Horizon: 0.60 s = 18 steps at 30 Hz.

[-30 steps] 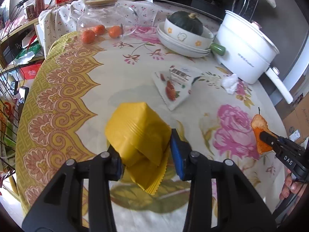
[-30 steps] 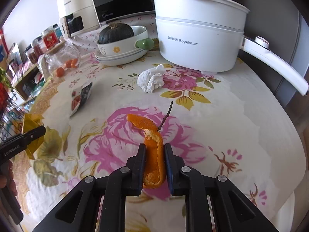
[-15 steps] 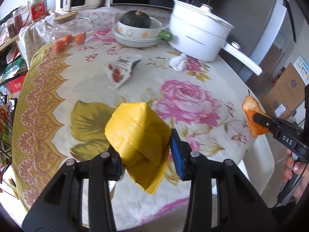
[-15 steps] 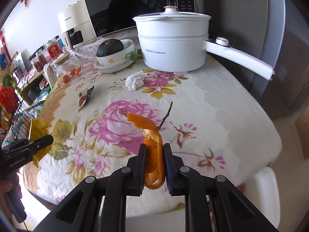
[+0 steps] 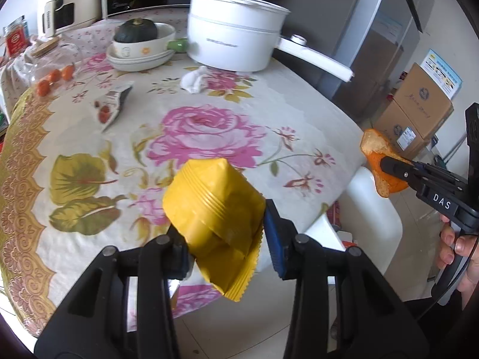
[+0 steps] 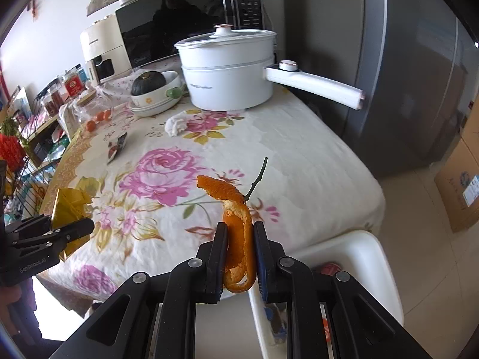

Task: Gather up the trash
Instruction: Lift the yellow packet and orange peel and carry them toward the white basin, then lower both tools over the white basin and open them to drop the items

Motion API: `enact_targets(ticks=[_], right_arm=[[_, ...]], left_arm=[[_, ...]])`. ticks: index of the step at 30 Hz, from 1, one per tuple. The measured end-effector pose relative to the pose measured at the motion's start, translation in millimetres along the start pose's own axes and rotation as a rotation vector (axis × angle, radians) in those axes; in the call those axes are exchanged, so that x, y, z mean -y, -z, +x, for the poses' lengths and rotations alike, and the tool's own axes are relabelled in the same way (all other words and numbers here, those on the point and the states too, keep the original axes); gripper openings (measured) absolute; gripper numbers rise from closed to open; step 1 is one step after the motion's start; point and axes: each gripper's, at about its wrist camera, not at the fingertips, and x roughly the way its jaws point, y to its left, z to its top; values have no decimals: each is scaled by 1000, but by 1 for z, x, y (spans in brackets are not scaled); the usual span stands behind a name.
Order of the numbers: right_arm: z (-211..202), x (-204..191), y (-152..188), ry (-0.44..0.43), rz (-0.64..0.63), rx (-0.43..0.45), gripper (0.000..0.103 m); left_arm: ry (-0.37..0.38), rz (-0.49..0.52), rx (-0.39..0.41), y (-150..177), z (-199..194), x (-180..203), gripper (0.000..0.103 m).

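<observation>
— So where's the trash?

— Two pieces are up in the air. The yellow wrapper (image 5: pixel 214 209) is pinched in the left gripper (image 5: pixel 223 236), above the near edge of the floral tablecloth (image 5: pixel 209 125). The orange peel (image 6: pixel 238 239) is clamped in the right gripper (image 6: pixel 238 252), above the rim of the white bin (image 6: pixel 359 251).

— And what's on the table?

— A crumpled tissue (image 5: pixel 194 80) near the white pot (image 5: pixel 233 42), plus a snack packet (image 5: pixel 112 104) – both lying apart on the cloth.

A home kitchen: a flowered-cloth table (image 6: pixel 314 161) carries a white electric pot (image 6: pixel 229 71), with a microwave (image 6: pixel 185 21) and grey refrigerator (image 6: pixel 413 68) behind.
</observation>
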Motion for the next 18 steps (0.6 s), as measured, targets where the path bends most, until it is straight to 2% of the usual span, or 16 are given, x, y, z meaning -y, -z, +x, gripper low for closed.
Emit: enact_targets(ticks=[13,18], right_arm=[[-27,70,29,68,104,-10,18],[-28,90,43,99,118,-39,18]], left_arm=[[161,121,-46,2,30,96,43],[220,174,-72,7,42,132,43]])
